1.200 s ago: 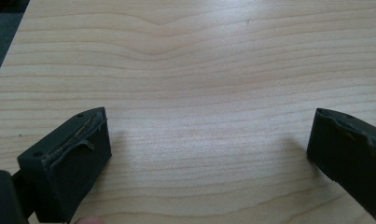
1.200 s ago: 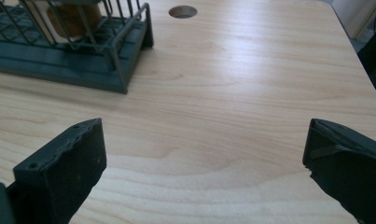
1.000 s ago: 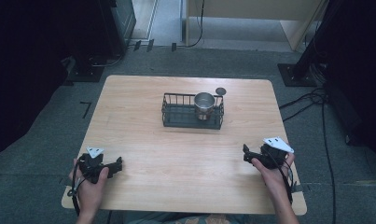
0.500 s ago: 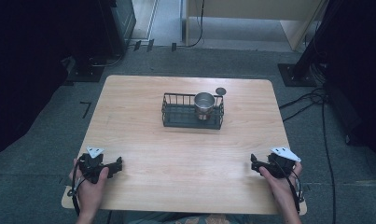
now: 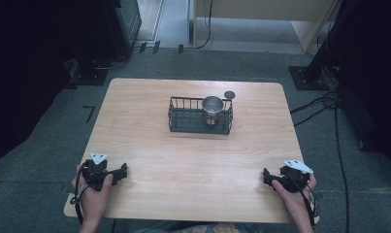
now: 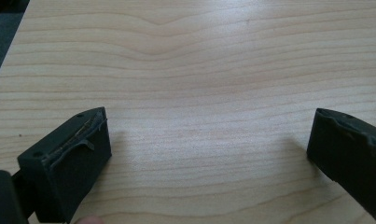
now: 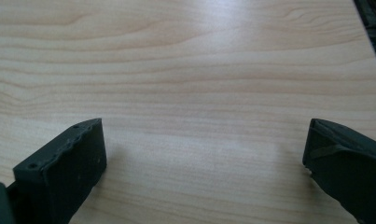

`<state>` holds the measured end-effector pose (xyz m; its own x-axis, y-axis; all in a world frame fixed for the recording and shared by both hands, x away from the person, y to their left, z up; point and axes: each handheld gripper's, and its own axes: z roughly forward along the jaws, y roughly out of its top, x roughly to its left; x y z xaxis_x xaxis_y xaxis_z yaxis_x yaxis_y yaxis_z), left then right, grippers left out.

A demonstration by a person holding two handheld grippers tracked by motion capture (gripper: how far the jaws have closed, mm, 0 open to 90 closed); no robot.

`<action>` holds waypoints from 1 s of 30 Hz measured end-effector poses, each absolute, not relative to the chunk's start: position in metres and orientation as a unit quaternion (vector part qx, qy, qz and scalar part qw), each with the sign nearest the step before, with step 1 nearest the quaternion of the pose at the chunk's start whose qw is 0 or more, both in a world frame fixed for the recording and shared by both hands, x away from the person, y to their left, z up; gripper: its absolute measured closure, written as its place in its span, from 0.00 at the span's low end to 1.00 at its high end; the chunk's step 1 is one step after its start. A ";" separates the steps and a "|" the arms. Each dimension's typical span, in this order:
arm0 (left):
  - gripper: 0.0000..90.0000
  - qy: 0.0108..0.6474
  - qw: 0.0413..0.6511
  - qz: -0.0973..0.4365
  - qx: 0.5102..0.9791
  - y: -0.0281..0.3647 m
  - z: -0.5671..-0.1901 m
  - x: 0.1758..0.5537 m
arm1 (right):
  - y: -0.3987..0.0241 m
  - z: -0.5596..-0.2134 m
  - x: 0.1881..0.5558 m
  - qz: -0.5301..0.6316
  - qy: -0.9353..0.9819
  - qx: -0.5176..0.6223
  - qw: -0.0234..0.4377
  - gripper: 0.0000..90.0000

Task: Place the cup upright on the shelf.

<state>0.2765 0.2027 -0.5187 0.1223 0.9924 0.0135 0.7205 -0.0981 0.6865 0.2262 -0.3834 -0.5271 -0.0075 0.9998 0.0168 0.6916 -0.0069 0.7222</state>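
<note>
From the high view, I am looking at the wire basket (image 5: pixel 200 115) sitting on the far middle of the wooden table (image 5: pixel 193 160). A shiny metal cup (image 5: pixel 212 108) is standing up inside the basket, at its right end. A small dark round lid (image 5: pixel 229 94) is lying on the table just beside the basket's far right corner. My left gripper (image 5: pixel 121 171) is resting well away from the basket, near the front left of the table. My right gripper (image 5: pixel 266 175) is resting near the front right, also well away from the basket. Both are holding nothing.

In the left gripper view, I am seeing my two black jaws spread wide over bare wood, with nothing between them.

In the right gripper view, I am seeing the same thing: jaws spread wide, bare wood between them.

I think the cup part looks done, since it is sitting in the basket. The lid is not in the basket, so that may be what is left.
</note>
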 end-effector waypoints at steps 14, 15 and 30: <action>0.00 0.614 0.273 0.250 0.697 0.203 -0.519 0.276 | -0.383 -0.528 0.227 0.285 0.657 0.648 0.260 0.00; 0.00 0.614 0.273 0.250 0.697 0.203 -0.519 0.276 | -0.383 -0.528 0.227 0.285 0.657 0.648 0.260 0.00; 0.00 0.614 0.273 0.249 0.698 0.203 -0.519 0.276 | -0.383 -0.528 0.227 0.285 0.657 0.648 0.259 0.00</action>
